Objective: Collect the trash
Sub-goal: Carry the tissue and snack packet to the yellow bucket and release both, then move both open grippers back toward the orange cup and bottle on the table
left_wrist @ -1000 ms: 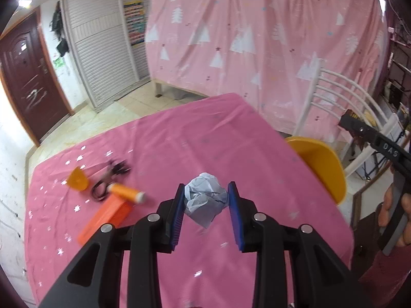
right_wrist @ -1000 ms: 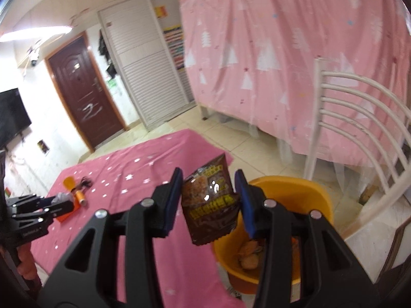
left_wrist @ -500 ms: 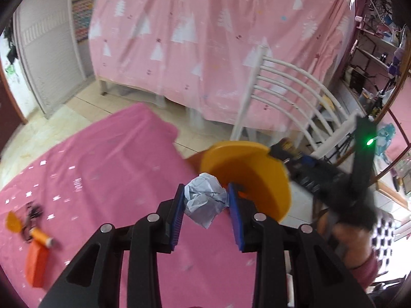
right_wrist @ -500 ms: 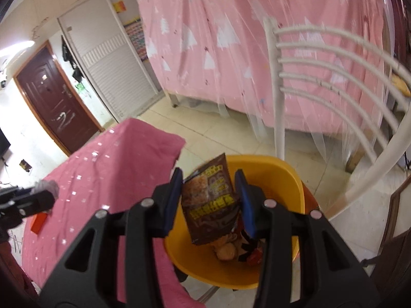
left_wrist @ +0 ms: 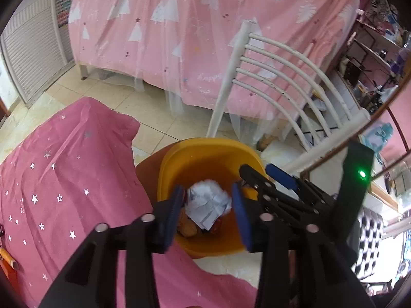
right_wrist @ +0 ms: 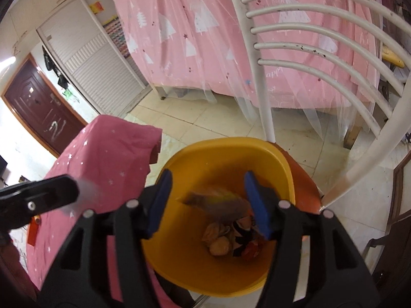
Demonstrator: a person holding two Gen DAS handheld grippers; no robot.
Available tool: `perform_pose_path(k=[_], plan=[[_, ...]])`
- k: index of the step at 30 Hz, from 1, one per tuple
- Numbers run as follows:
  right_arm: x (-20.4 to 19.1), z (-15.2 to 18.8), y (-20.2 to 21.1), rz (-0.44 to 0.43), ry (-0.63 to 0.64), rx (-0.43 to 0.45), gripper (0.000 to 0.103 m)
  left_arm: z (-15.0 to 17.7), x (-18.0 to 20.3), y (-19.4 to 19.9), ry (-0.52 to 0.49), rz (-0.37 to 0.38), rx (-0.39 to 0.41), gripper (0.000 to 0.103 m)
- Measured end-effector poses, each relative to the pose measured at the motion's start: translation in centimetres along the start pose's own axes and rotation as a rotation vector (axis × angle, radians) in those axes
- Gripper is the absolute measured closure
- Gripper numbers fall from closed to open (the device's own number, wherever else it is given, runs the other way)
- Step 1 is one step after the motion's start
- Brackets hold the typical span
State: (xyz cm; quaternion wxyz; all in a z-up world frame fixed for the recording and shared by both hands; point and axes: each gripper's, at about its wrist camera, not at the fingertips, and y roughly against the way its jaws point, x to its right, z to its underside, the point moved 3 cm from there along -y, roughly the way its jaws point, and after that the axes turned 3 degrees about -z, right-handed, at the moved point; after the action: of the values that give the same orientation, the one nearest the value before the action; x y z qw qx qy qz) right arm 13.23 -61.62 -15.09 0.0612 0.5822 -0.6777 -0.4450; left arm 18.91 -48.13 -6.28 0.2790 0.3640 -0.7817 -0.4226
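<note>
An orange bin (left_wrist: pixel 195 159) stands on the floor by the table; it also shows in the right wrist view (right_wrist: pixel 226 159). My left gripper (left_wrist: pixel 208 210) is over the bin, jaws spread, with a crumpled white paper ball (left_wrist: pixel 208 205) between the pads, no longer pinched. My right gripper (right_wrist: pixel 210 202) is open over the bin. The brown snack wrapper (right_wrist: pixel 218 202) is a blur falling between its pads. Other trash (right_wrist: pixel 231 238) lies at the bin's bottom. The right gripper also shows in the left wrist view (left_wrist: pixel 267 179).
A table with a pink starred cloth (left_wrist: pixel 64 179) is left of the bin. A white slatted chair (left_wrist: pixel 282 77) stands just behind the bin. A pink curtain (left_wrist: pixel 205 25) hangs beyond. An orange box (right_wrist: pixel 32 228) lies on the table.
Both grippers moved from over the table to over the bin. Both opened: the right let go of the wrapper, which is falling, and the left's jaws widened around the paper ball.
</note>
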Motion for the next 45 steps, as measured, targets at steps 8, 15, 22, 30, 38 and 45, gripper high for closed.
perform_pose_path(k=[8, 15, 22, 30, 38, 45], plan=[[0.2, -0.2, 0.0, -0.012, -0.016, 0.002, 0.047, -0.4, 0.4, 0.8, -0.003, -0.004, 0.032, 0.048], [-1.1, -0.2, 0.5, -0.018, 0.013, 0.01, 0.046, -0.4, -0.1, 3.3, 0.001, -0.003, 0.07, 0.046], [-3.6, -0.7, 2.3, -0.046, 0.056, 0.053, 0.038, 0.5, -2.1, 6.3, 0.048, -0.004, 0.128, 0.039], [-9.5, -0.2, 4.9, -0.083, 0.184, 0.107, 0.02, 2.8, -6.8, 11.1, 0.115, -0.009, 0.209, 0.026], [-16.7, 2.1, 5.6, -0.143, 0.341, 0.091, 0.018, 3.9, -13.2, 15.3, 0.162, -0.109, 0.269, 0.023], [-23.3, 4.8, 4.4, -0.208, 0.463, 0.024, 0.018, 4.4, -19.7, 18.6, 0.208, -0.249, 0.306, 0.022]])
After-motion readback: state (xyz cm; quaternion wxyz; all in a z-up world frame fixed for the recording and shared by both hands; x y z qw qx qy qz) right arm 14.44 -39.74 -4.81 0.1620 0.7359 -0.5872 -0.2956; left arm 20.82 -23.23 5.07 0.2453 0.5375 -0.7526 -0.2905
